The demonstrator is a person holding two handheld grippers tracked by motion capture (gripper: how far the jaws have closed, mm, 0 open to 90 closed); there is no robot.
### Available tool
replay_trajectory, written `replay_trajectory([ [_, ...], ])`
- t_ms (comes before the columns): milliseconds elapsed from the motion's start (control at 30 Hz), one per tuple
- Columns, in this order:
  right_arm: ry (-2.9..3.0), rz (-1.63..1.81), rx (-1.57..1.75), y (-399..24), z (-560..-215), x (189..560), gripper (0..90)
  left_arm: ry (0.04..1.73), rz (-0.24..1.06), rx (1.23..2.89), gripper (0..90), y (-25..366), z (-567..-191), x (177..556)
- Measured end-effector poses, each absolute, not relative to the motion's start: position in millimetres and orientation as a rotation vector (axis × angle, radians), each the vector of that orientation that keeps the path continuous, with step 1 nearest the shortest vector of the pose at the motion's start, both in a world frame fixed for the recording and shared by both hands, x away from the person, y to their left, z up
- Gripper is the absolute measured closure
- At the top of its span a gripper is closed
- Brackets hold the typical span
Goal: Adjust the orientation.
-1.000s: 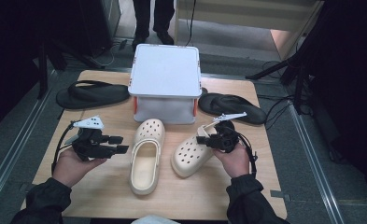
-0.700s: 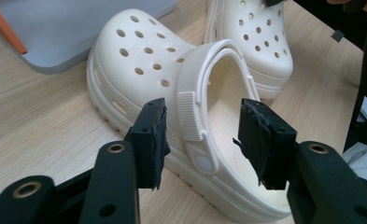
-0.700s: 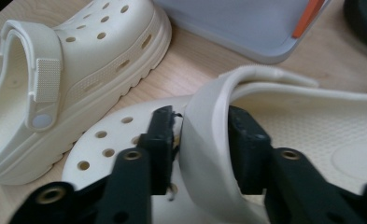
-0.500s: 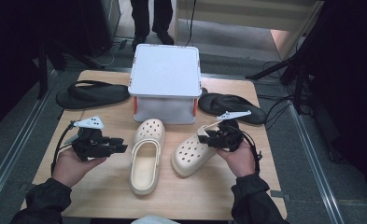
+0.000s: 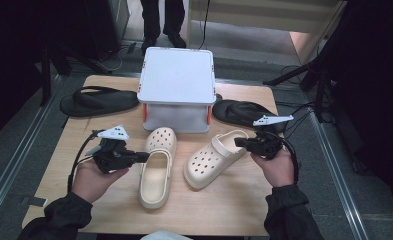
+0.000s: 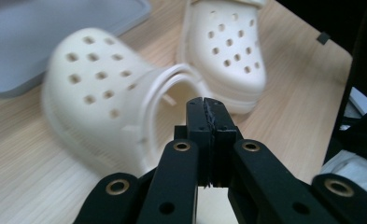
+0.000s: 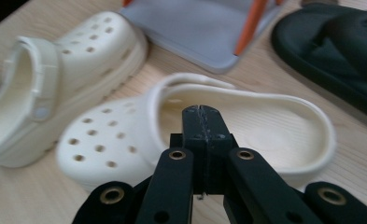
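A: What is on the table [image 5: 234,210]?

B: Two cream clogs lie side by side near the front. The left clog [image 5: 156,167] points its toe at a white lidded box [image 5: 176,90]; the right clog [image 5: 214,157] lies slanted, its heel toward the right gripper.

A: Is anything in the box?

B: I cannot tell; its lid is on. A black sandal [image 5: 99,101] lies to its left, another black sandal [image 5: 246,112] to its right.

A: And the grippers?

B: The left gripper [image 5: 143,156] is just beside the left clog's opening, jaws pressed together on nothing. The right gripper [image 5: 238,142] is at the right clog's heel, jaws also together and empty. Both have just been closing.
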State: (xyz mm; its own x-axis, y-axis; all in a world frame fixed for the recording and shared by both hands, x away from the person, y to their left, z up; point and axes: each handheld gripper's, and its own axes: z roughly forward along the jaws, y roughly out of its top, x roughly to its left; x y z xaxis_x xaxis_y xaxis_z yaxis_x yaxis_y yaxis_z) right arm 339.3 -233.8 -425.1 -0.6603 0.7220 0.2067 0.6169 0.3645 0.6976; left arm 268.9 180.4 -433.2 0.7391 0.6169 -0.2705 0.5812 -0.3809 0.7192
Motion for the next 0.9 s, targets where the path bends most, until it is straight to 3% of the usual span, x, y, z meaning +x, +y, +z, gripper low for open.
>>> replay_trajectory([
  [467,2.48,1.103,1.221,-246,-462,360,90.0,0.814,-0.04,2.114,90.0,76,-452,263],
  [900,2.546,1.043,1.194,-232,-483,361,90.0,0.773,-0.034,2.185,90.0,41,-473,254],
])
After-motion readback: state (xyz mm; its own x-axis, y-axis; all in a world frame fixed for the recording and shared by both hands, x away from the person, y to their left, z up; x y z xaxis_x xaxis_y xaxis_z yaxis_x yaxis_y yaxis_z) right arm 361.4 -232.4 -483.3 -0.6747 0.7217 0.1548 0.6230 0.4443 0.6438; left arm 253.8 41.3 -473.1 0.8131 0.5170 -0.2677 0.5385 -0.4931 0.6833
